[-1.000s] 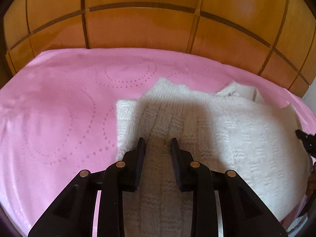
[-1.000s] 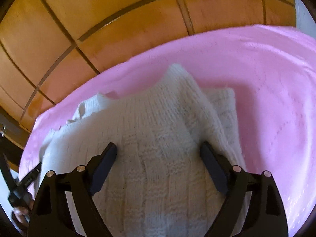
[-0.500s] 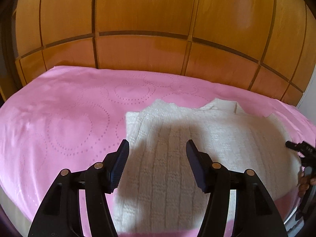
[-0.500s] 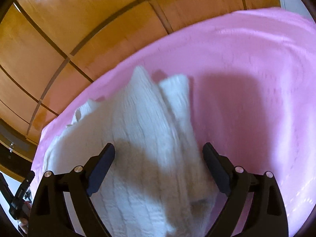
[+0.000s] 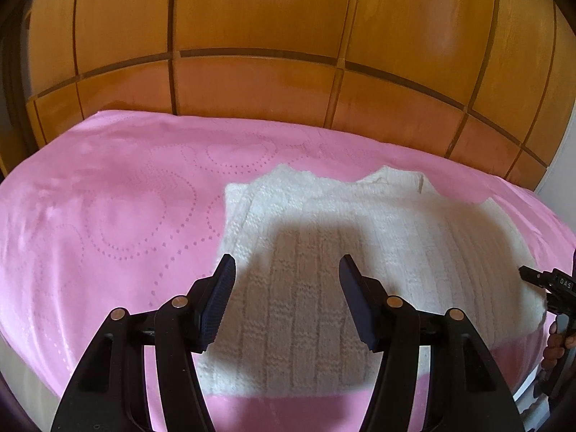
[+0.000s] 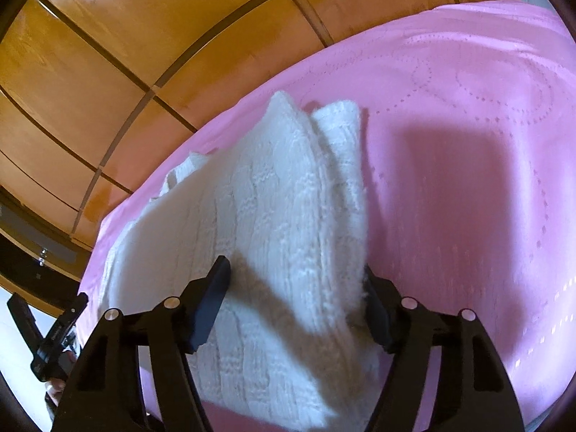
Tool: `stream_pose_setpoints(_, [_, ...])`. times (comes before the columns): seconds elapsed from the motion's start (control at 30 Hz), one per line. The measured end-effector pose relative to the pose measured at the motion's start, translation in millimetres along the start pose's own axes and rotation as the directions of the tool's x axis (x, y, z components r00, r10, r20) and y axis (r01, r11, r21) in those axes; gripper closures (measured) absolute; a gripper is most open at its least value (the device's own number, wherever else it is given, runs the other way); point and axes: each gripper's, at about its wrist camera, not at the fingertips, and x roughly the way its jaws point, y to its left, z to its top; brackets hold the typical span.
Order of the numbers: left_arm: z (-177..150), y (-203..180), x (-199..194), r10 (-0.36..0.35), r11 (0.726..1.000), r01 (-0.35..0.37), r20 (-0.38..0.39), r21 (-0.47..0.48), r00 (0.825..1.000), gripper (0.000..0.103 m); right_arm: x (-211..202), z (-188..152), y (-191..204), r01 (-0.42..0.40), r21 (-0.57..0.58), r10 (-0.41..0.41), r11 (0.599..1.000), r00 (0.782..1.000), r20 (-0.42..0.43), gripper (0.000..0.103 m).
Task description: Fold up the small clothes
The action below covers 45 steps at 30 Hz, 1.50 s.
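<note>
A white knitted sweater [image 5: 360, 252] lies folded on the pink bedspread [image 5: 108, 223], near the bed's front edge. My left gripper [image 5: 286, 288] is open and empty, held above the sweater's near part. In the right wrist view the sweater [image 6: 273, 237] fills the middle, with a folded edge standing up on its right side. My right gripper [image 6: 295, 295] is open, its jaws on either side of the sweater's near edge, the right finger partly hidden behind the knit. The right gripper's tip [image 5: 547, 284] also shows at the right edge of the left wrist view.
A wooden panelled headboard [image 5: 288, 72] rises behind the bed. The pink bedspread [image 6: 468, 180] stretches wide to the left of the sweater in the left wrist view and to its right in the right wrist view. The left gripper [image 6: 54, 338] shows at the lower left of the right wrist view.
My left gripper has opened from nearly shut to wide and pulled back and up from the sweater. My right gripper has shifted toward the sweater's side edge, staying open.
</note>
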Motion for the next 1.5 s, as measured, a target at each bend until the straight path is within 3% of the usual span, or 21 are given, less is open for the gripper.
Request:
stream_pose_setpoints(0.13, [-4,-1,-2,-0.01,1.0,0.01,0.0,-0.007,1.0,0.044,3,2,4,0.02,-0.007,-0.02,1.0,1.0,-0.022,0.034])
stream_pose_setpoints(0.2, [-9,-2,2,-0.005,1.0,0.006,-0.015,0.0,1.0,0.044,2,1,7,0.031,-0.021,-0.032,0.999,0.999,-0.028,0.047])
stream_pose_setpoints(0.23, [-10,-2,5,-0.009,1.0,0.009,-0.029,0.005,1.0,0.044,2,1,8,0.011,-0.019,-0.012,1.0,0.999,-0.04,0.062])
stream_pose_setpoints(0.33, [-13,-3,11,-0.019,1.0,0.02,-0.043,0.014,0.999,0.044,0,1,17,0.017,-0.04,-0.02,0.999,0.998,-0.054,0.069])
stream_pose_setpoints(0.53, [-24,-9,25,-0.003,0.998,0.008,-0.09,0.061,0.996,0.044,-8,4,35,0.059,-0.085,-0.064,0.995,0.996,-0.059,0.072])
stream_pose_setpoints(0.77, [-24,-11,27,0.005,0.998,-0.001,-0.087,0.055,0.996,0.044,-21,6,68,0.104,-0.176,-0.114,0.979,0.992,-0.048,0.075])
stream_pose_setpoints(0.93, [-25,-8,26,-0.008,0.999,0.012,-0.083,0.047,0.996,0.044,-31,8,99,0.044,-0.211,-0.054,0.976,0.997,-0.045,0.076])
stream_pose_setpoints(1.2, [-26,-4,26,-0.036,0.999,0.038,-0.084,0.024,0.996,0.044,-25,5,182,-0.043,-0.329,0.021,0.943,0.997,-0.071,0.079])
stream_pose_setpoints(1.43, [-26,3,20,-0.055,0.999,0.054,-0.078,-0.004,0.995,0.044,11,-7,274,-0.132,-0.438,0.08,0.889,0.988,-0.134,0.083])
stream_pose_setpoints(1.5, [-25,13,16,-0.088,0.995,0.084,-0.078,-0.045,0.993,0.044,24,-13,292,-0.151,-0.445,0.091,0.883,0.984,-0.152,0.084])
